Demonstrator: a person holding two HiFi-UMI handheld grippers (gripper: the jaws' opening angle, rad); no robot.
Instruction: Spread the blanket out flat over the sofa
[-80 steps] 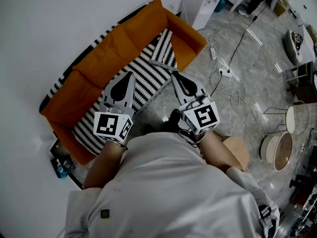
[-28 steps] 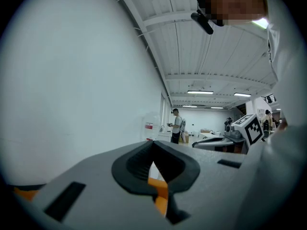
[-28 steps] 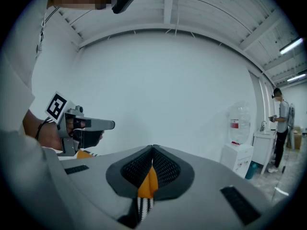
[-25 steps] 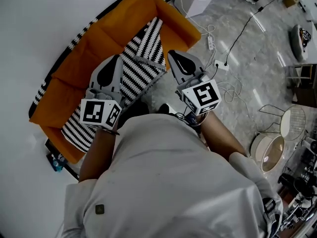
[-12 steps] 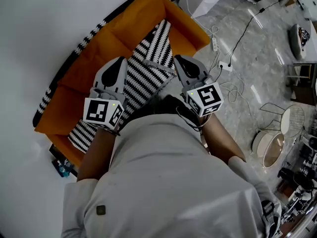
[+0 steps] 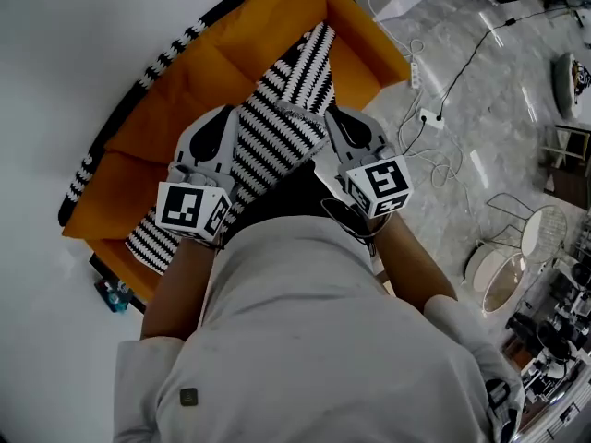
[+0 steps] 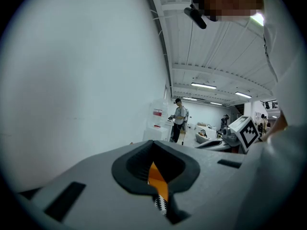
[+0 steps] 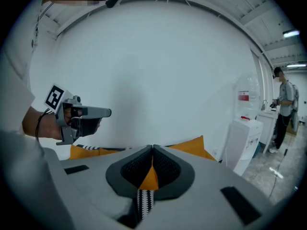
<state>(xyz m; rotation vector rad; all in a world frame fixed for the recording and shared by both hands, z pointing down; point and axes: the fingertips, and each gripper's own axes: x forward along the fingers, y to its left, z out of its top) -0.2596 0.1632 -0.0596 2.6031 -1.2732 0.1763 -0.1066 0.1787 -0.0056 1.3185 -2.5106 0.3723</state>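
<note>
Blanket (image 6: pixel 277 150) is bunched in a narrow strip along the sofa (image 6: pixel 185 72) seat. One edge is pinched in the shut jaws of left gripper (image 6: pixel 224 116) and right gripper (image 6: pixel 334 116). Spreading step judged in hand; next, the edge is to be drawn wider and laid flat.

Your orange sofa (image 6: pixel 212 72) stands against the white wall (image 6: pixel 83 26) on the grey marbled floor (image 6: pixel 503 146). The black-and-white striped blanket (image 6: pixel 277 132) lies along its seat as a narrow, partly bunched band. On the floor beside the sofa's far end lie a white power strip (image 6: pixel 429 116) and loose cables (image 6: pixel 436 169).
</note>
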